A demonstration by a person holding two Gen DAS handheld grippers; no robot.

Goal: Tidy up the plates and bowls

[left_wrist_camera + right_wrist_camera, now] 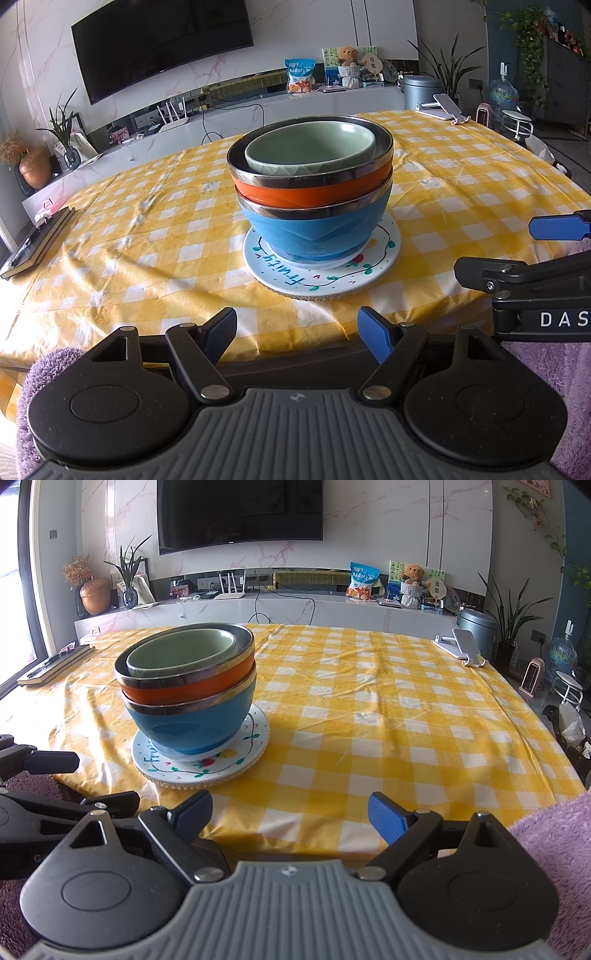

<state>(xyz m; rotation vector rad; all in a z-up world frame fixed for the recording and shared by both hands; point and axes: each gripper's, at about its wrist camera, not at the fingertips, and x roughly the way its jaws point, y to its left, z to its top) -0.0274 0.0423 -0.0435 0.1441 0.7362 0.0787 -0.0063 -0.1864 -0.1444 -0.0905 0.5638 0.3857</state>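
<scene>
A stack stands on the yellow checked tablecloth (pixel 147 229): a white painted plate (pixel 332 273) on a woven mat, a blue bowl (pixel 314 229), an orange bowl (pixel 306 190) and a pale green bowl (pixel 310 147) on top. The same stack shows in the right wrist view: plate (pixel 229 764), blue bowl (pixel 192 723), orange bowl (pixel 192 690), green bowl (pixel 181 653). My left gripper (pixel 297 328) is open and empty at the table's near edge, short of the stack. My right gripper (pixel 290 812) is open and empty, to the right of the stack.
A dark notebook with a pen (pixel 35 240) lies at the table's left edge. A phone stand (pixel 463 646) sits at the far right corner. A TV cabinet (pixel 258 609) with plants and clutter stands behind the table. Purple fleece sleeves flank the grippers.
</scene>
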